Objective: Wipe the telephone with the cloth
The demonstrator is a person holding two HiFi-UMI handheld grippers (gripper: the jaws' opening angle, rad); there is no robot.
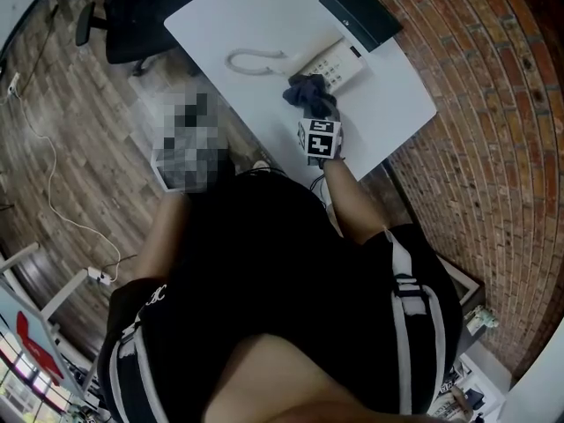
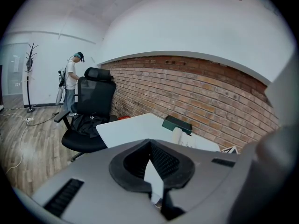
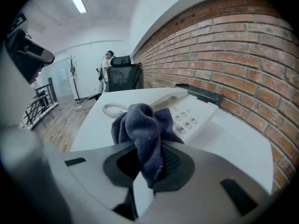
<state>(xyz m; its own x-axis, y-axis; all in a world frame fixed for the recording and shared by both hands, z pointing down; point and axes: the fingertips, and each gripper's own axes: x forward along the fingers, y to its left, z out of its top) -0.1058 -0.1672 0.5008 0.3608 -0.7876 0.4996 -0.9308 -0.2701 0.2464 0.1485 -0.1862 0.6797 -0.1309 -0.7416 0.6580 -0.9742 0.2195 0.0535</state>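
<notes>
A white desk telephone (image 1: 333,63) lies on the white table (image 1: 256,16), its handset on the cradle and its coiled cord (image 1: 256,62) trailing left. My right gripper (image 1: 315,113) is shut on a dark blue cloth (image 1: 309,93), which is bunched just at the phone's near edge. In the right gripper view the cloth (image 3: 145,129) sticks up from the right gripper (image 3: 147,164), with the telephone (image 3: 189,115) right behind it. My left gripper (image 2: 152,169) is shut with nothing in it, held far from the table; the head view does not show it.
A flat black box (image 1: 359,11) lies at the table's far end, beyond the phone. A brick wall (image 1: 493,130) runs along the table's right side. A black office chair (image 2: 91,111) stands at the far left corner. A person (image 2: 71,80) stands in the background.
</notes>
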